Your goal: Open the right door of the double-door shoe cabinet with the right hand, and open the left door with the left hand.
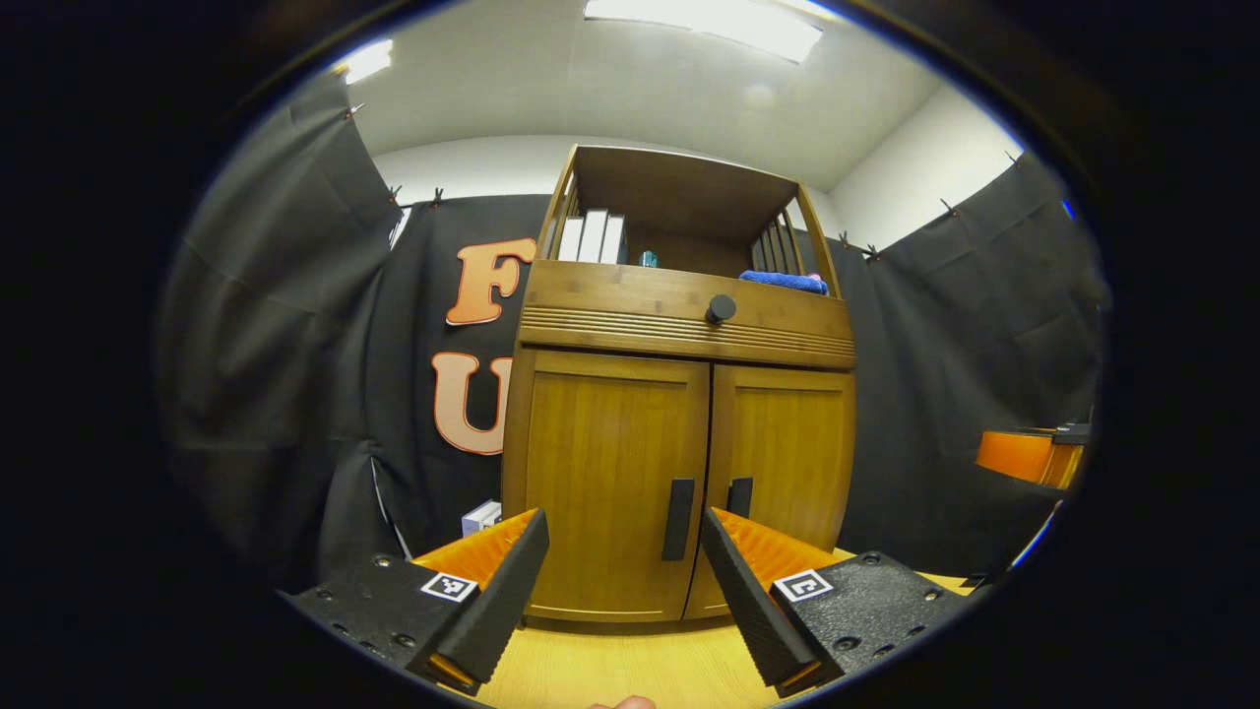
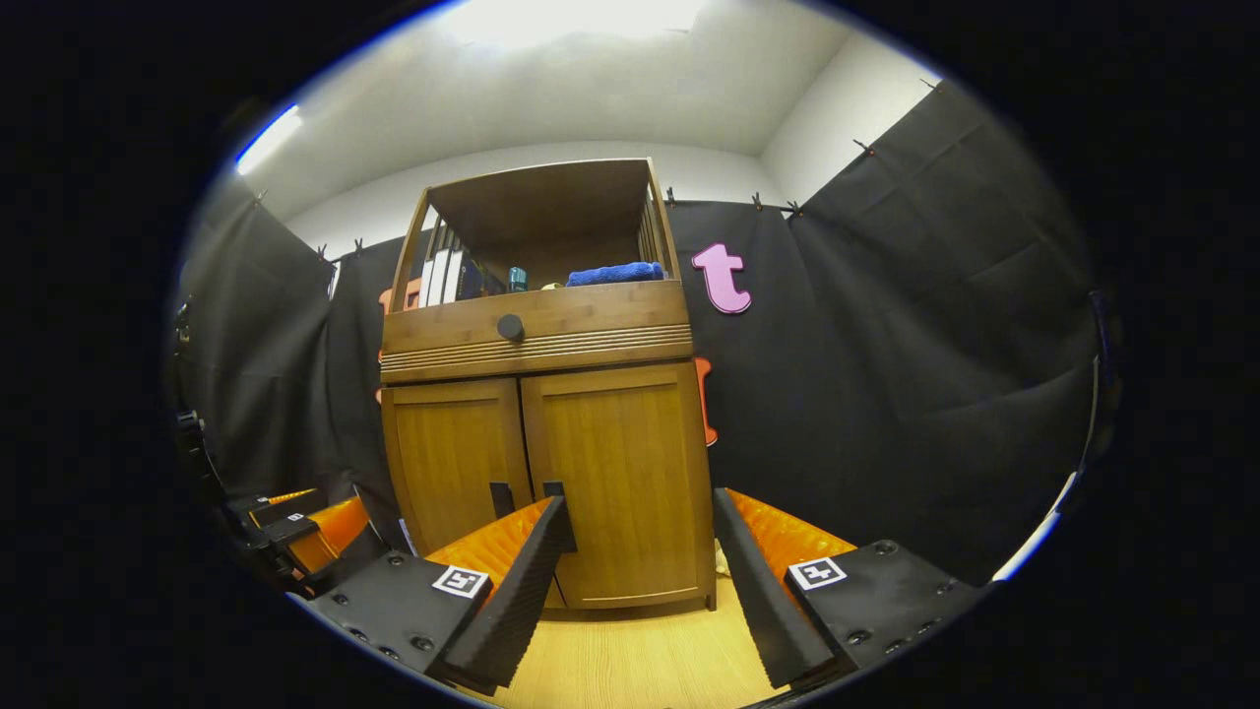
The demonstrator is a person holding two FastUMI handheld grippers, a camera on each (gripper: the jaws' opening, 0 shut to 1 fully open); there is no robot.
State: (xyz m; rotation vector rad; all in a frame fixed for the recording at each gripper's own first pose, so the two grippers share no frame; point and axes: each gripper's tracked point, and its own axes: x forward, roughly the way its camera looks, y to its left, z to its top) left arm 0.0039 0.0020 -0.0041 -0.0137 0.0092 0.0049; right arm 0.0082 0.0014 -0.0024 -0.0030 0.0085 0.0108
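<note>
A wooden shoe cabinet [image 1: 679, 325] stands on the wood floor with both doors closed. Its left door [image 1: 610, 463] carries a black vertical handle [image 1: 677, 519]; the right door [image 1: 787, 453] has a matching handle [image 1: 739, 495]. My left gripper [image 1: 624, 571] is open, a short way in front of the left door, its fingers framing the left handle. In the right gripper view the cabinet [image 2: 541, 335] sits ahead, with the left door [image 2: 453, 463], the right door [image 2: 625, 473] and both handles [image 2: 502, 498] partly hidden by my left fingertip. My right gripper [image 2: 640, 551] is open, before the right door.
A drawer with a round black knob [image 1: 721, 309] sits above the doors. The open top shelf holds books [image 1: 591, 236] and a blue cloth [image 1: 785, 282]. The other gripper [image 1: 1034, 455] shows at the right edge, and the left gripper [image 2: 295, 527] at the lower left.
</note>
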